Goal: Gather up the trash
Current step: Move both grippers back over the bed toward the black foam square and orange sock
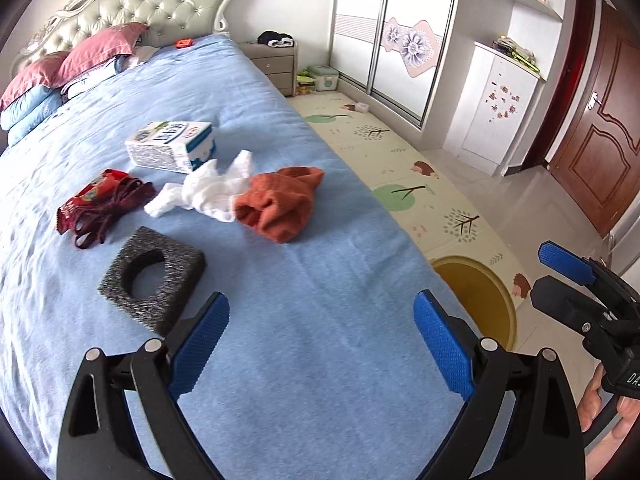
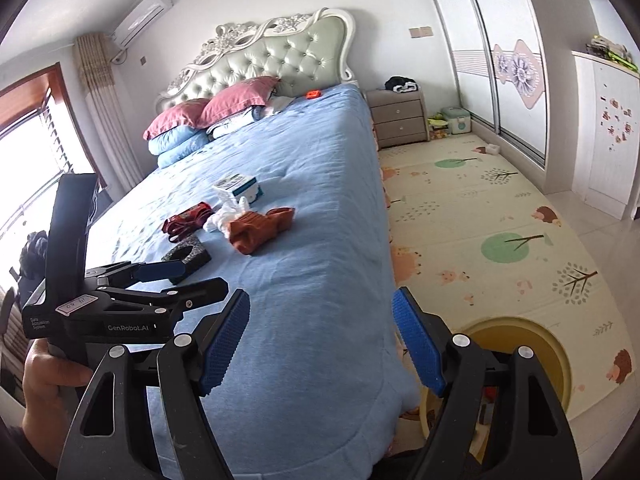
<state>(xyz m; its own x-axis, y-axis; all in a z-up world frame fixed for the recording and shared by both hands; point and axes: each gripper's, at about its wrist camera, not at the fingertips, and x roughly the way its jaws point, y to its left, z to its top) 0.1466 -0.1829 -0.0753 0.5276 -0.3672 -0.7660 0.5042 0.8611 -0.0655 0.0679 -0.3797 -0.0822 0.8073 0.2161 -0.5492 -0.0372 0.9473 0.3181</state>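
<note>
Your left gripper [image 1: 320,320] hangs spread wide and empty over the blue bed [image 1: 312,360], with the grey foam block [image 1: 152,276] just ahead to its left, the crumpled white tissue [image 1: 208,192] and milk carton [image 1: 172,146] farther ahead, while your right gripper [image 2: 320,328], jaws likewise apart, holds nothing above the yellow bin [image 2: 532,356].
</note>
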